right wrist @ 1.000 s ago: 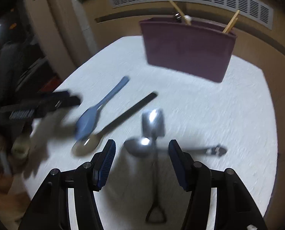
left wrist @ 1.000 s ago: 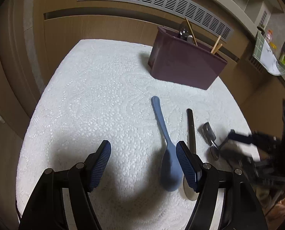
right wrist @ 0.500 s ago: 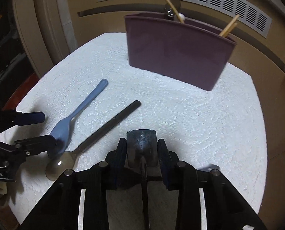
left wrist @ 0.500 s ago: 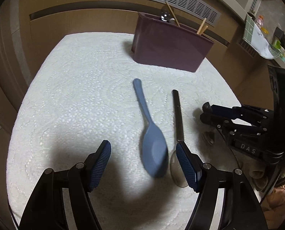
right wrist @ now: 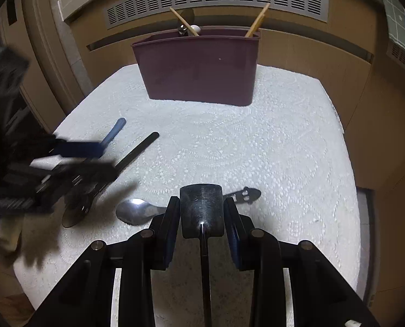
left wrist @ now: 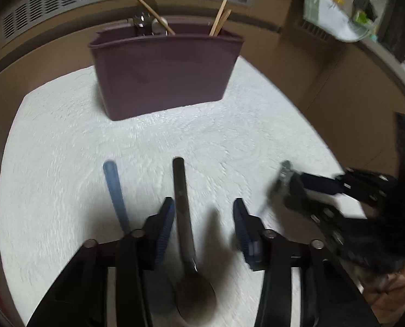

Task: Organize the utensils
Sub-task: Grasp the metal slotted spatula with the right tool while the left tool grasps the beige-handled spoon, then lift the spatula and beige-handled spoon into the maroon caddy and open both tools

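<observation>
A white mat (right wrist: 270,147) is covering the table, and a maroon bin (right wrist: 199,68) is standing upright at its far edge, with chopsticks (right wrist: 255,21) and other utensil handles sticking out of the top.

The right gripper (right wrist: 201,212) is gripping a small metal scoop (right wrist: 201,204): both pads are pressing against the sides of its blade, and its thin handle is running back under the camera. A steel spoon (right wrist: 135,212) is lying on the mat just left of it, its handle passing behind the scoop.

The left gripper (left wrist: 203,226) is closing over a dark spoon (left wrist: 184,218). The handle is lying between the jaws, just beside the left pad and well clear of the right one, so nothing is clamped. The bowl is sitting near the camera, the handle pointing toward the bin. A blue spoon (left wrist: 115,190) is lying on the mat just outside the left finger, roughly parallel to the dark spoon.
</observation>
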A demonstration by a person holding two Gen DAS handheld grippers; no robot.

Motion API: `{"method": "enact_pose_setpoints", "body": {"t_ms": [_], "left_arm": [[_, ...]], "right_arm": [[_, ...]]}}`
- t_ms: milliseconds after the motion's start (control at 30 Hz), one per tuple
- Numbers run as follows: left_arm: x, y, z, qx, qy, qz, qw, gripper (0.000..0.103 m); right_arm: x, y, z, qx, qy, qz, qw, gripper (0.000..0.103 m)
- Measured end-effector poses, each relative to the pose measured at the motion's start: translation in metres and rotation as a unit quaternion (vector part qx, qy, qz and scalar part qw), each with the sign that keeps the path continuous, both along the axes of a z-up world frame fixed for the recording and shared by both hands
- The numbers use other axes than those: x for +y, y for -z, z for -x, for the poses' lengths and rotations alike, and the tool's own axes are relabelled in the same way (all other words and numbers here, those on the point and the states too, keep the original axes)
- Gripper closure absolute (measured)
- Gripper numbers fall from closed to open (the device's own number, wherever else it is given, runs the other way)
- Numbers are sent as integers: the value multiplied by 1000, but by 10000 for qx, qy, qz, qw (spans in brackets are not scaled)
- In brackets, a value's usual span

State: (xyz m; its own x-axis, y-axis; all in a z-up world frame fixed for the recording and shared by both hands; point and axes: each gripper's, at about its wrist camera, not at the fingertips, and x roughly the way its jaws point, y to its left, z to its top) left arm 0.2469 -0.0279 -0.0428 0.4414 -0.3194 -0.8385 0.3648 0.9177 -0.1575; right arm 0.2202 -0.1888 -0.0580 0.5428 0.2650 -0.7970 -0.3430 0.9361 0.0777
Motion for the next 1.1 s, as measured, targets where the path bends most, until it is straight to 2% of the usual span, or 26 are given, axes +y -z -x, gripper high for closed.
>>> {"method": "enact_pose_setpoints", "body": {"t_ms": [33,133,200,300,333,433,600,733,833,1100], "left_arm": [[-6,5,-14,171,-17,-183,9997,73],[-13,18,-38,547,-88,-549,9970,73],[-20,17,-44,586,-60,-748,9955,74],[-30,17,-43,521,-26,-953,9941,82],[-32,17,-41,483,-1,-964,9942,88],[-33,16,-33,398,-24,-856,9955,90],[-10,6,-3,135,-252,-7,9996,90],[6,-7,24,-198,-472,517,9974,90],[9,-17,40,-456,-532,650,9954,90],[26,-34,44,-667,-618,966,9912,90]], "right_arm": [[-1,1,1,5,22,-11,10000,73],[-5,2,6,12,60,-89,9999,73],[-7,2,8,5,67,-122,9999,73],[-10,3,8,0,81,-168,9998,73],[-10,3,8,-15,86,-176,9998,73],[-11,3,7,-29,92,-206,9997,73],[-10,-5,6,-139,105,-244,9996,73],[-8,-15,6,-224,145,-270,9993,73],[-6,-21,6,-278,201,-244,9991,73],[-4,-30,6,-309,372,-165,9987,73]]}}
